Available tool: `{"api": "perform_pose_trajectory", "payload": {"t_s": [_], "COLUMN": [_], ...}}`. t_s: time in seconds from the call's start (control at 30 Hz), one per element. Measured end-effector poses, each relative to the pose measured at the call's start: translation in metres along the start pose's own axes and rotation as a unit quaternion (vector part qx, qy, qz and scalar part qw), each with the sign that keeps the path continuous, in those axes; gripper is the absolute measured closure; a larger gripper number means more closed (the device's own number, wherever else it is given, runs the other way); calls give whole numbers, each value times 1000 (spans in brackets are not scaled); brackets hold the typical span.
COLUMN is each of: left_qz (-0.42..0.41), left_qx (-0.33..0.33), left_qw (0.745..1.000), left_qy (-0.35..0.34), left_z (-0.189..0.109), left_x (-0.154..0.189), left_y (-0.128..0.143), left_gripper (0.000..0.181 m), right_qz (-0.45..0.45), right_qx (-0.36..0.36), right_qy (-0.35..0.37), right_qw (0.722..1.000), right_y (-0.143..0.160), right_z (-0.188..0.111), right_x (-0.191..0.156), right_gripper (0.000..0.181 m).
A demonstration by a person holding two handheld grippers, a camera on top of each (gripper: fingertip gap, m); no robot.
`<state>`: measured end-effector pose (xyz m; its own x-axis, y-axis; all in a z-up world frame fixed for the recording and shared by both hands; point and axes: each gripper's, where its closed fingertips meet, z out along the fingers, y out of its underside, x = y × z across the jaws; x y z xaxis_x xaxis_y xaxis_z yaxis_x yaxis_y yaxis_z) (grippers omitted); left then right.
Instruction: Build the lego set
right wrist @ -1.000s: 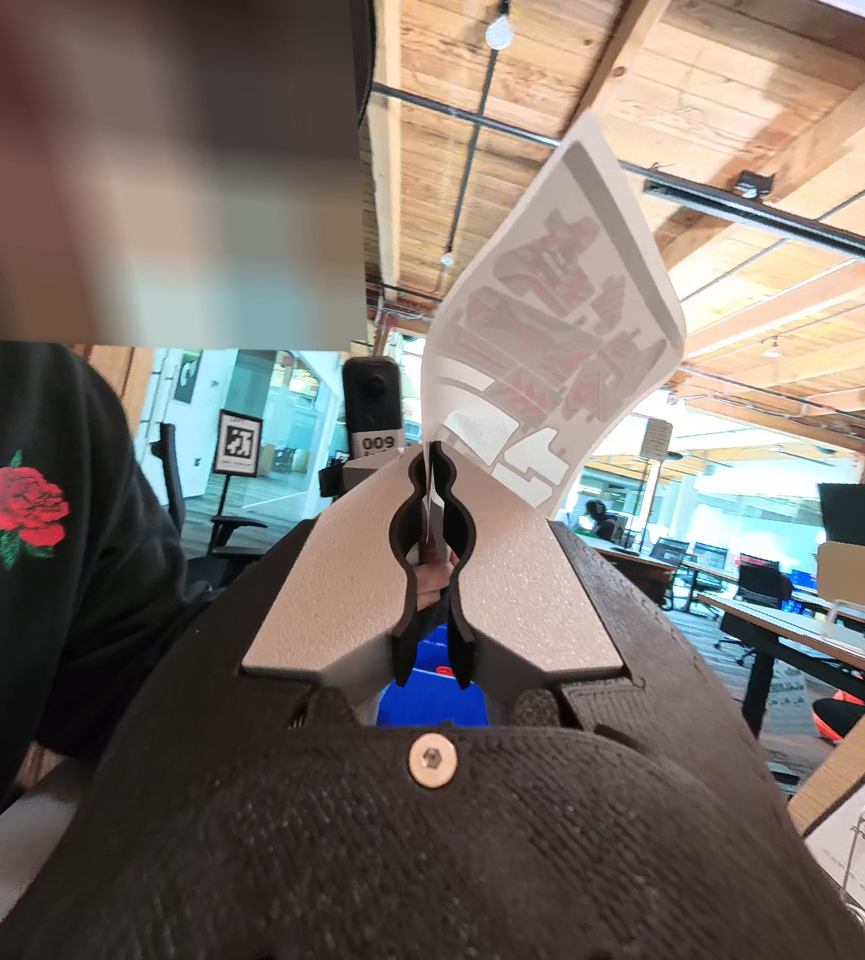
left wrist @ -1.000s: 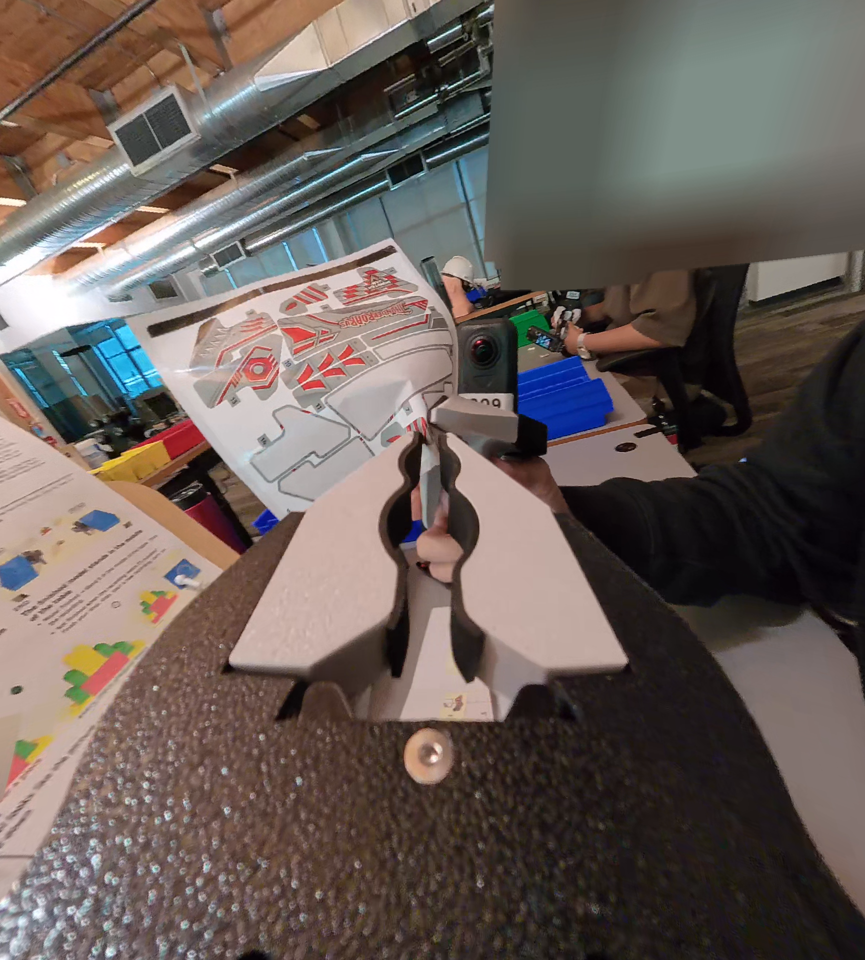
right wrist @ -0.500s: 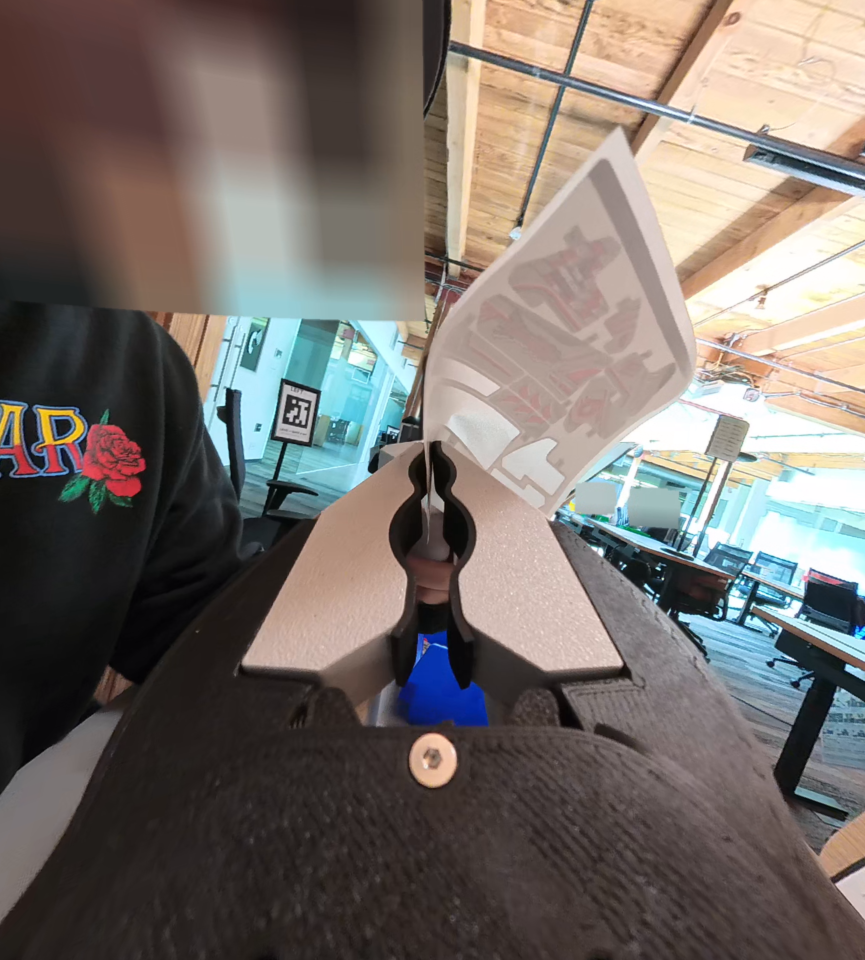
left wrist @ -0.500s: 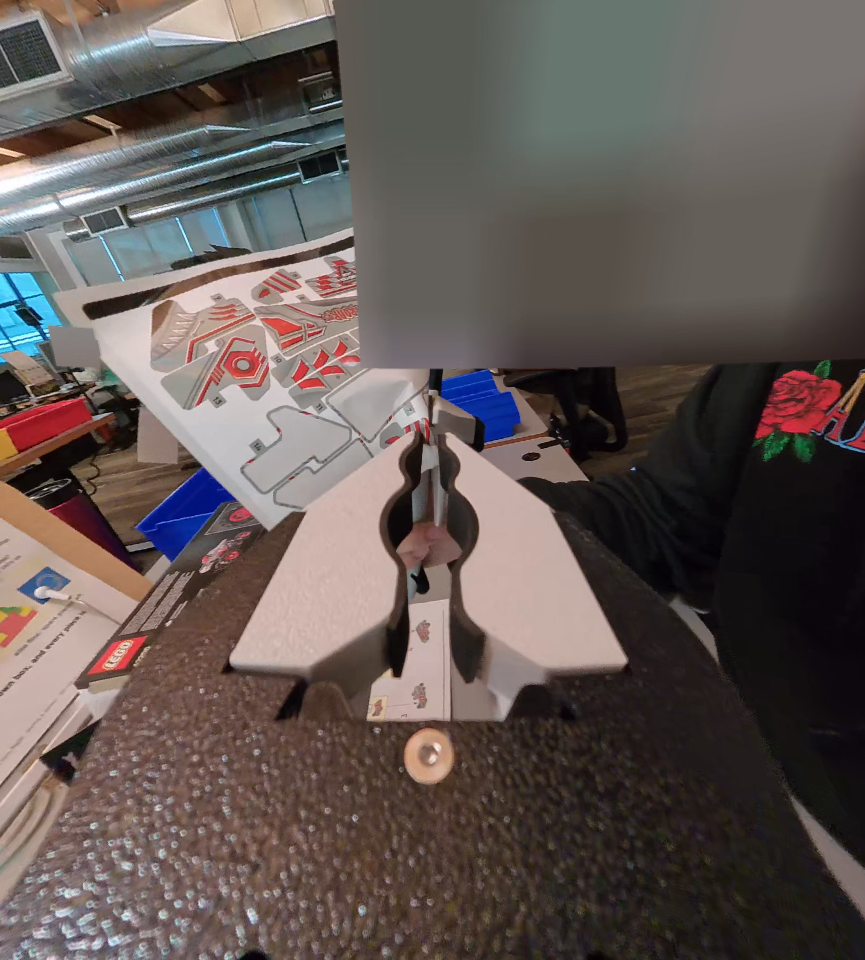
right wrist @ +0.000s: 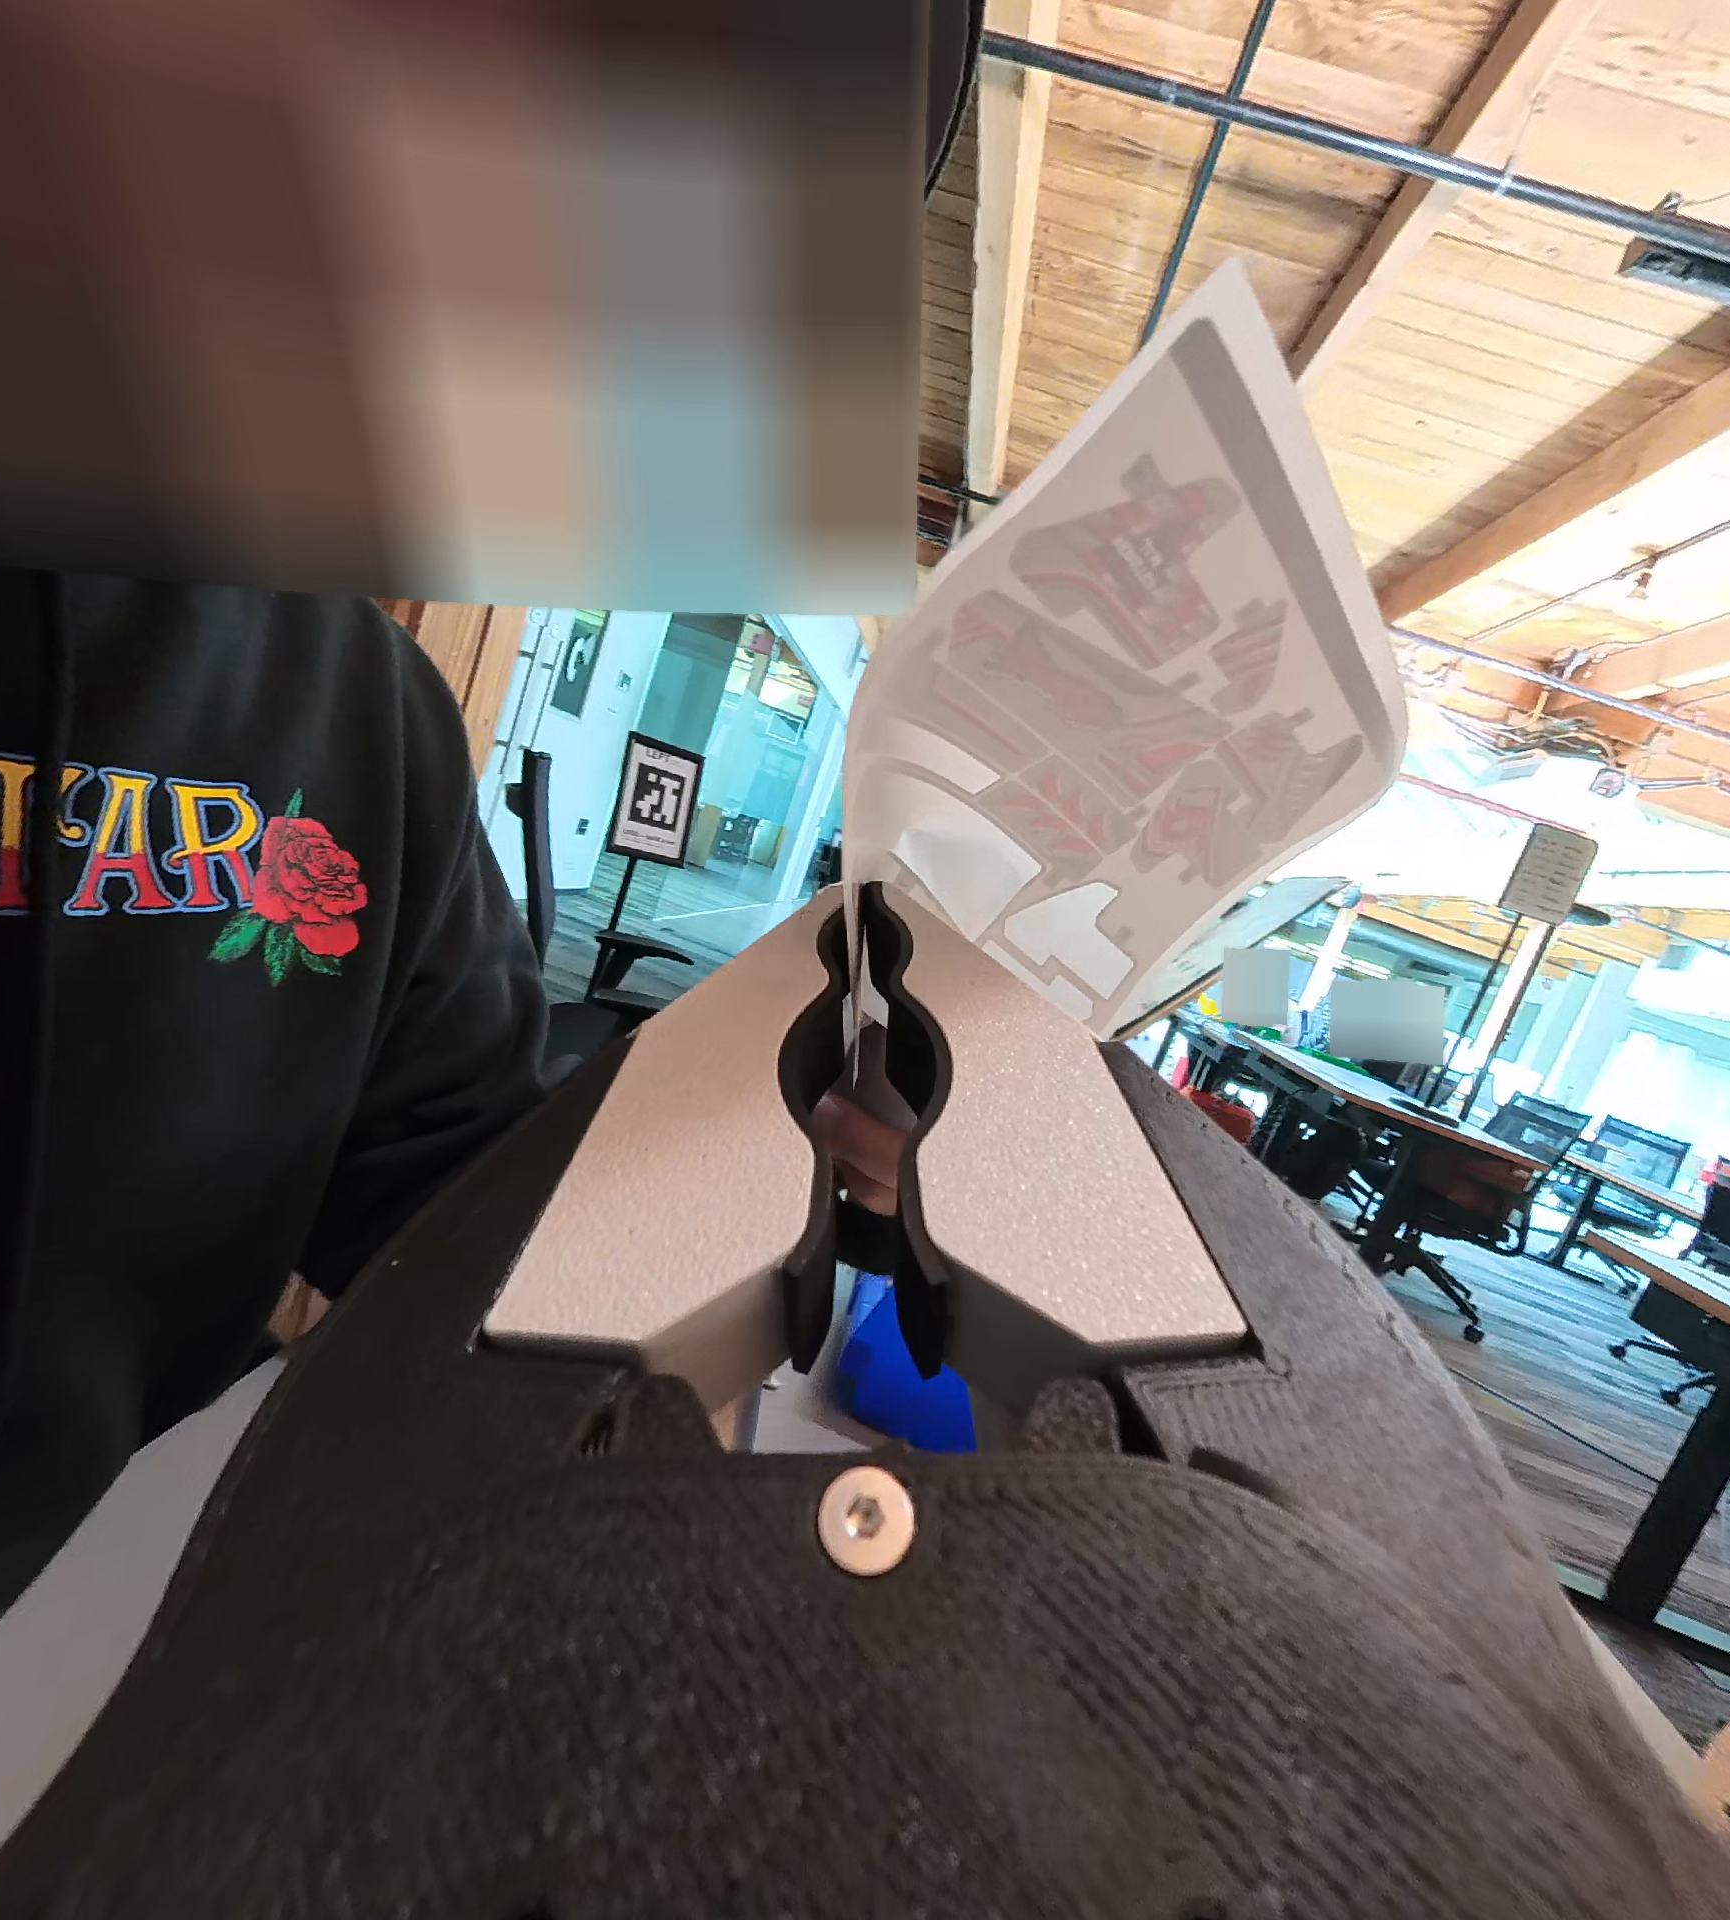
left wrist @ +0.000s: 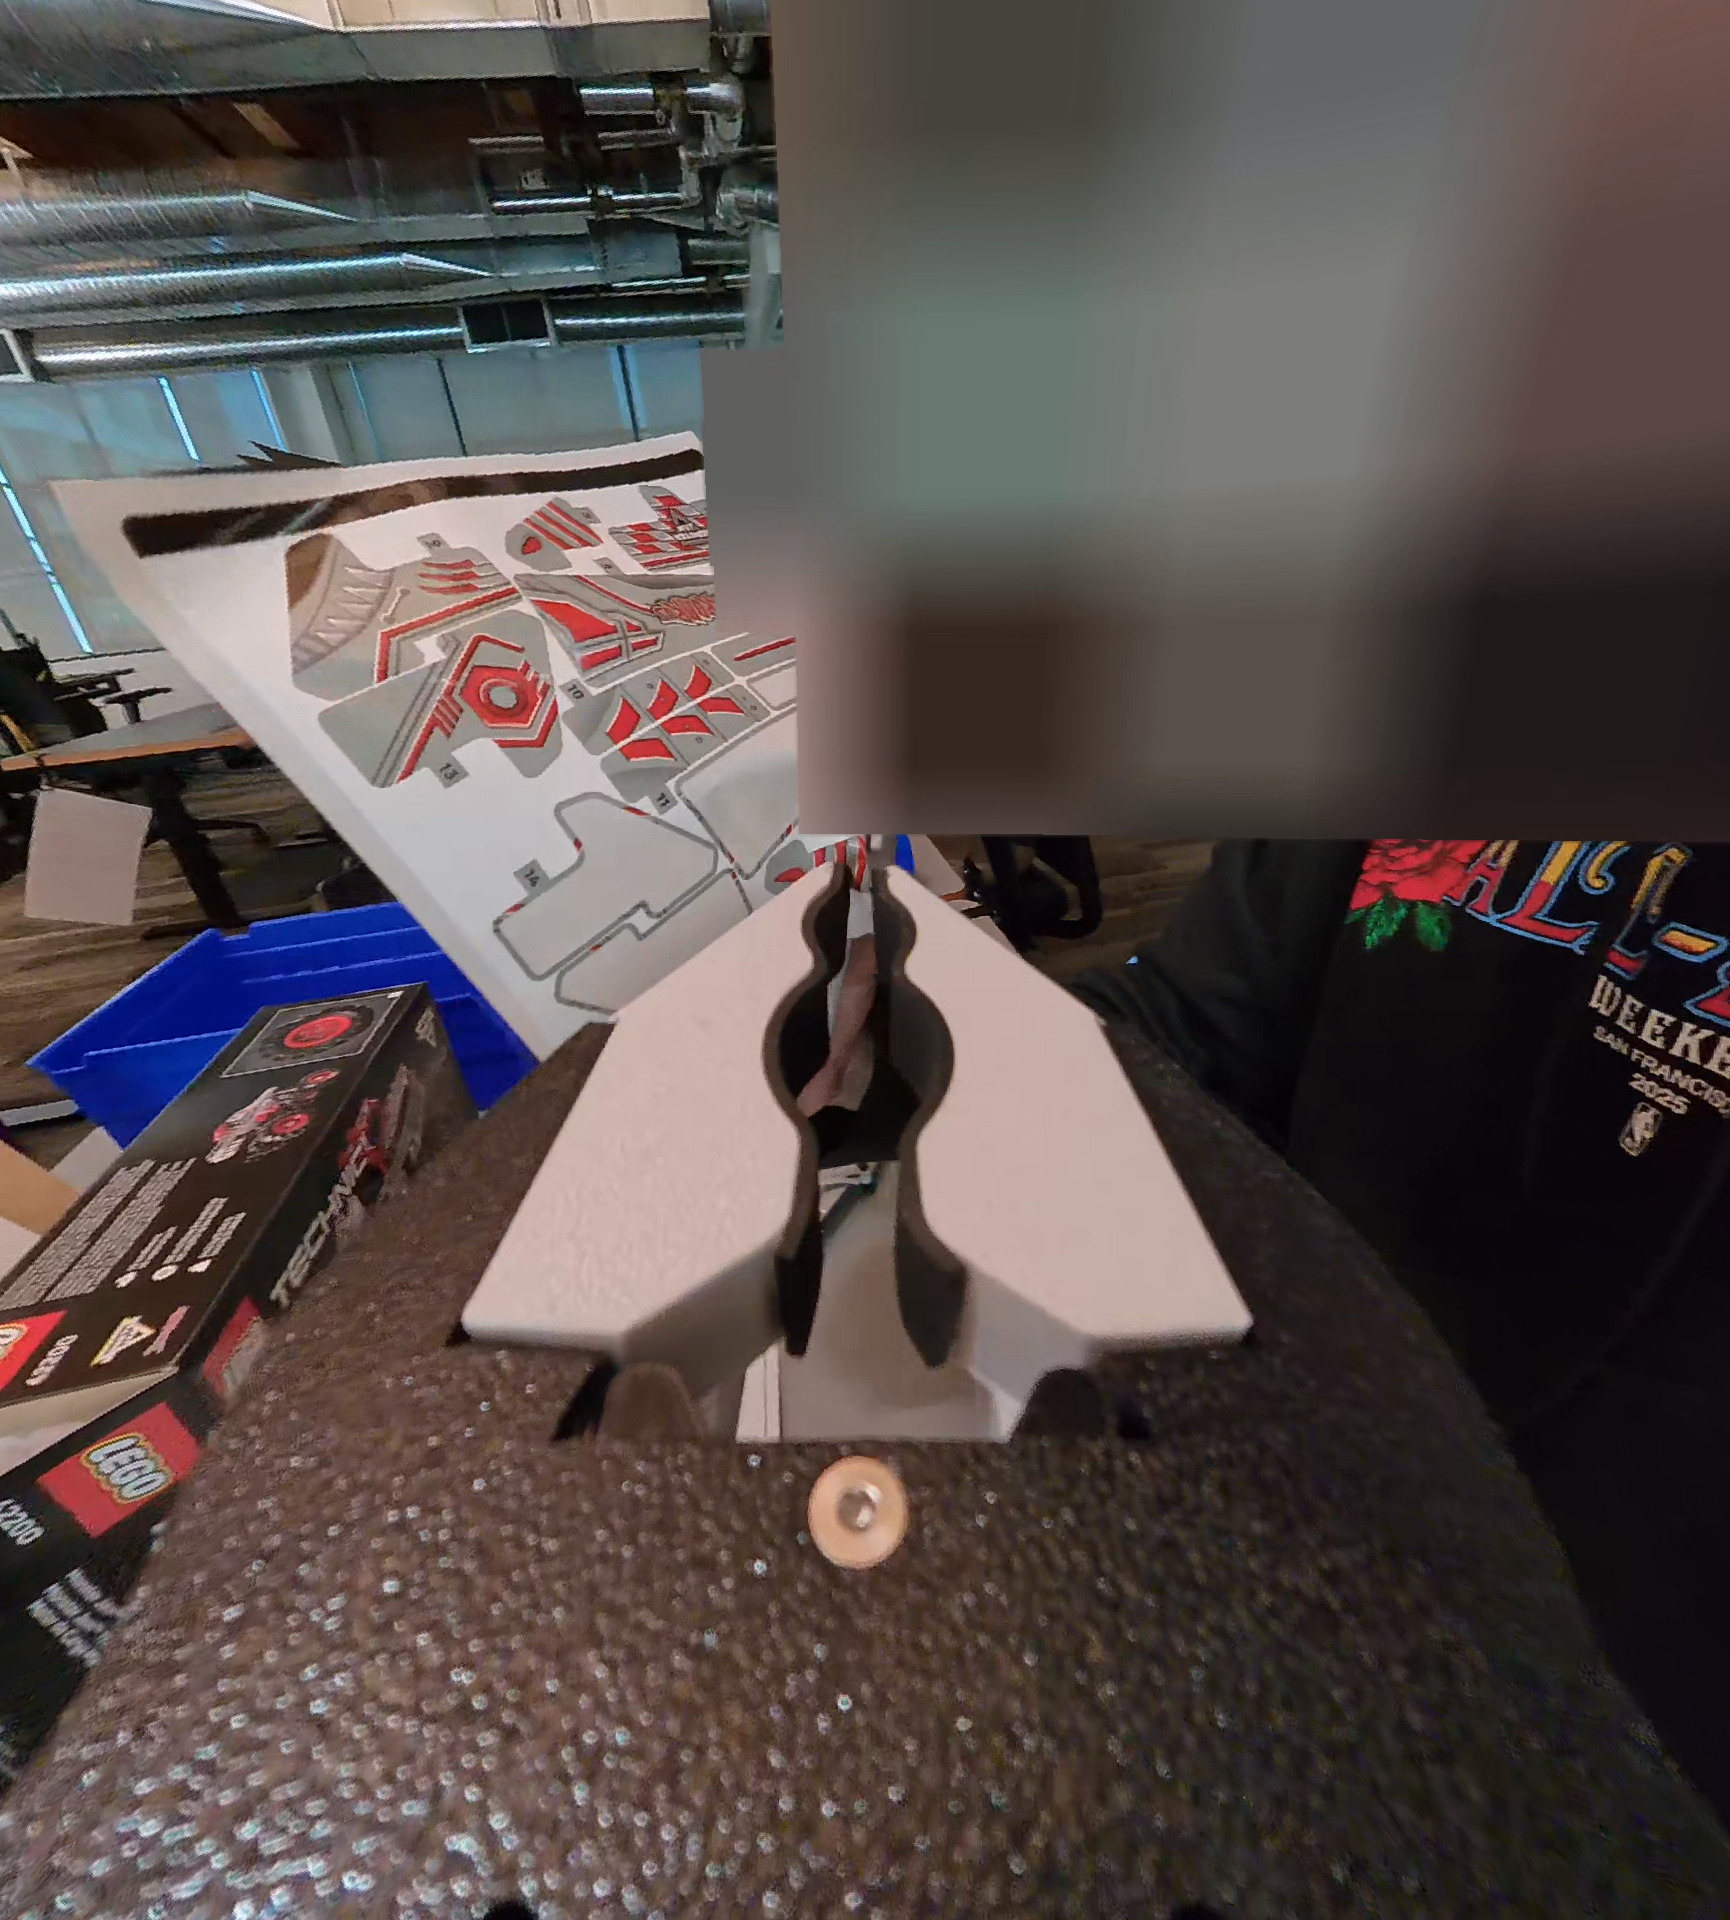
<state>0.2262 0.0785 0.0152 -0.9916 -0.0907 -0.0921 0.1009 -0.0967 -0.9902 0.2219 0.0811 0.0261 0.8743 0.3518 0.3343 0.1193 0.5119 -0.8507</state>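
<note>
A white sticker sheet (left wrist: 528, 707) with grey and red stickers is held up in the air. My left gripper (left wrist: 861, 894) is shut, and the sheet's lower corner sits between its tips, with the sheet spreading up and to the left. My right gripper (right wrist: 859, 914) is shut on the same sheet, whose back (right wrist: 1131, 748) curls up and to the right. A fingertip shows through the gap behind each pair of jaws. Neither gripper shows in the other's view.
A black lego box (left wrist: 165, 1226) lies at lower left, in front of blue bins (left wrist: 248, 987). A person in a black printed hoodie (right wrist: 113, 1039) is close behind the grippers. Office desks and chairs (right wrist: 1463, 1143) stand at the right, and a white table edge (right wrist: 61, 1662) is below. My two grippers' fingertips are within a few centimetres of each other.
Both grippers have turned toward the person with the sheet still pinched. In the left view the instruction pages slid out at the left and the lego box came in.
</note>
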Motion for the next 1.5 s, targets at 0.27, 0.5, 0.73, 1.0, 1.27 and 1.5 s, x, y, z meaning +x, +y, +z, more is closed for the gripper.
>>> {"api": "perform_pose_trajectory", "payload": {"t_s": [0.27, 0.5, 0.73, 1.0, 1.27, 1.5], "left_qz": [-30, -26, -11, 0, 89, 158], "left_qx": [14, 14, 13, 28, -13, -24], "left_qw": [999, 999, 1000, 998, 988, 971], "left_qy": [33, 20, -9, -59, -127, -176], "left_z": [0, -1, -2, -10, -5, -6], "left_x": [5, 0, -7, -21, -27, -32], "left_y": [0, -1, -2, -10, -7, -12], "left_gripper": [180, 181, 181, 181, 181, 171], "right_qz": [8, 13, 17, 20, 31, 31], "right_qx": [4, 4, 5, 9, 33, 33], "right_qy": [-18, -11, 6, 56, 70, 106], "right_qw": [1000, 1000, 1000, 998, 997, 993], "right_y": [-1, -1, 0, -2, -10, -8], "right_z": [1, -1, -3, -7, -8, -11], "right_x": [-5, -2, 5, 20, 25, 36], "right_gripper": [181, 181, 181, 181, 181, 181]}}
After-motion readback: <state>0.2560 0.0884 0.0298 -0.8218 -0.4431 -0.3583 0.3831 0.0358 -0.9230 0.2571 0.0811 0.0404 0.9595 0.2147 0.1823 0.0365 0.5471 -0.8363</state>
